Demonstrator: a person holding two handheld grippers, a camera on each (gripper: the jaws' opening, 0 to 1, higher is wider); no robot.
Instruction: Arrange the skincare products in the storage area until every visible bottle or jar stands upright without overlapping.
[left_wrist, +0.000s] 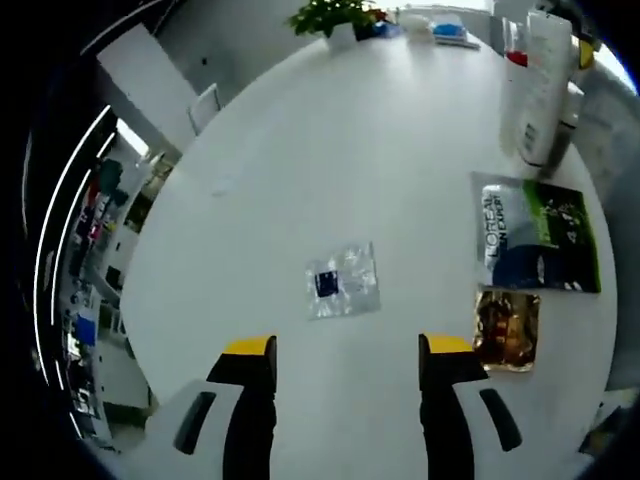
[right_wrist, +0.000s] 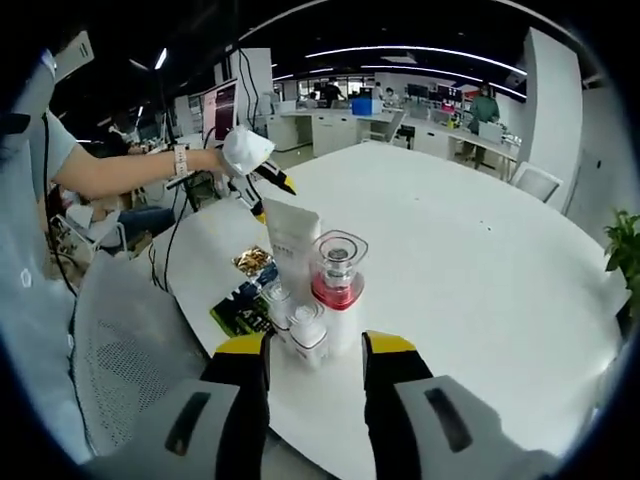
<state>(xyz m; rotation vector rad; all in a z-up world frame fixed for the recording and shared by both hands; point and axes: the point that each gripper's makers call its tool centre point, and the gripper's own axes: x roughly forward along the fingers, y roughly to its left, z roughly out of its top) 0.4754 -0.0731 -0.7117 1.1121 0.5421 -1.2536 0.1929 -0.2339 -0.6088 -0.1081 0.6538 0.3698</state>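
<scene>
A cluster of upright skincare products stands near the table edge. In the right gripper view it holds a tall white tube (right_wrist: 292, 238), a white bottle with a red band and clear cap (right_wrist: 338, 278), a small clear bottle (right_wrist: 277, 300) and a small white jar (right_wrist: 308, 338). My right gripper (right_wrist: 317, 352) is open, its jaws just short of the jar on either side. In the left gripper view the same white bottles (left_wrist: 538, 92) stand at the upper right. My left gripper (left_wrist: 348, 352) is open over bare table, just short of a clear sachet (left_wrist: 342, 282).
A flat L'Oreal packet (left_wrist: 540, 238) and a gold-brown sachet (left_wrist: 508, 328) lie right of the left gripper. A potted plant (left_wrist: 335, 18) and blue-white items (left_wrist: 440, 30) sit at the far edge. A person's gloved hand (right_wrist: 245, 150) holds the left gripper (right_wrist: 272, 198).
</scene>
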